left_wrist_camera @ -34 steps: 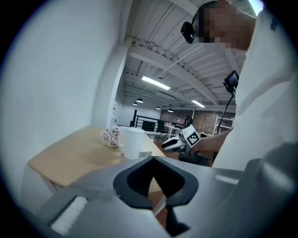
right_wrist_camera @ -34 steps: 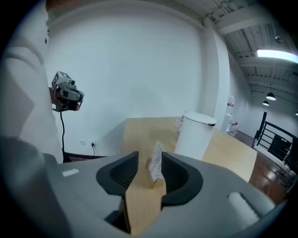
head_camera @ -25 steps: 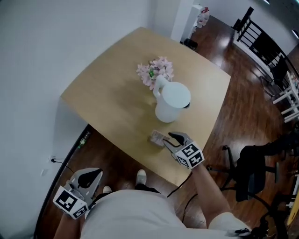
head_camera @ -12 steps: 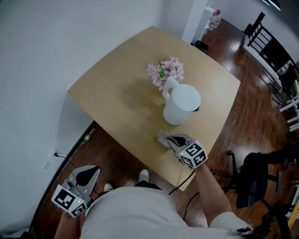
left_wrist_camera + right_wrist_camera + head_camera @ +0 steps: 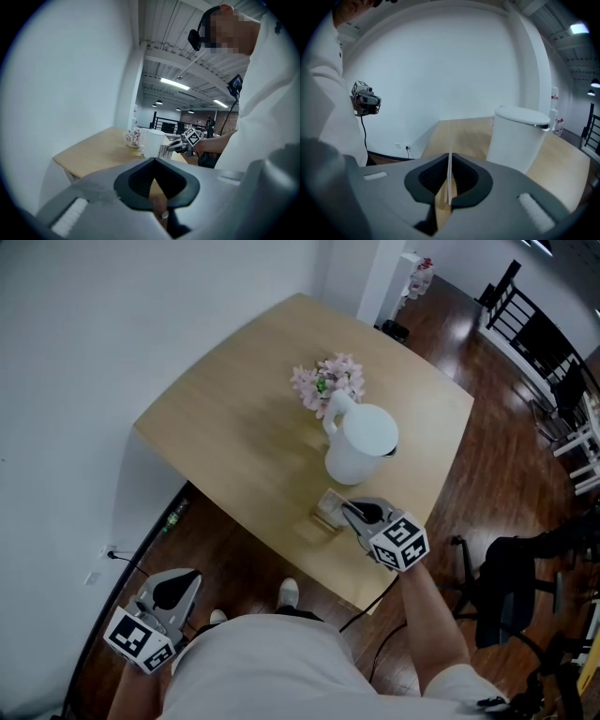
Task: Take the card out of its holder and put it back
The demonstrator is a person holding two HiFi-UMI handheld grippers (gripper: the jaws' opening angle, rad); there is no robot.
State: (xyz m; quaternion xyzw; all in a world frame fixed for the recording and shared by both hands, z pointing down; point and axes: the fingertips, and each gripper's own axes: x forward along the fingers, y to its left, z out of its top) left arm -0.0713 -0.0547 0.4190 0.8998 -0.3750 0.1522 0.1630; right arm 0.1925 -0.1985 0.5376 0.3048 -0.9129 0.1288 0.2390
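Lifted since before, card [image 5: 449,169] sits pinched in right tool [image 5: 347,510].

- Card [image 5: 449,164]: edge-on to me, both faces unreadable, lower end sunk between jaws of my right gripper [image 5: 449,187].
- Same card, head view [image 5: 330,505]: print too small to read.
- Holder [image 5: 316,525]: faint blur, slot not discernible; touching card or apart, cannot tell.
- Pitcher [image 5: 514,140]: base hidden behind my gripper body.
- Flowers [image 5: 325,382]: container under blooms not discernible.
- Chairs [image 5: 574,432]: cut by right edge.
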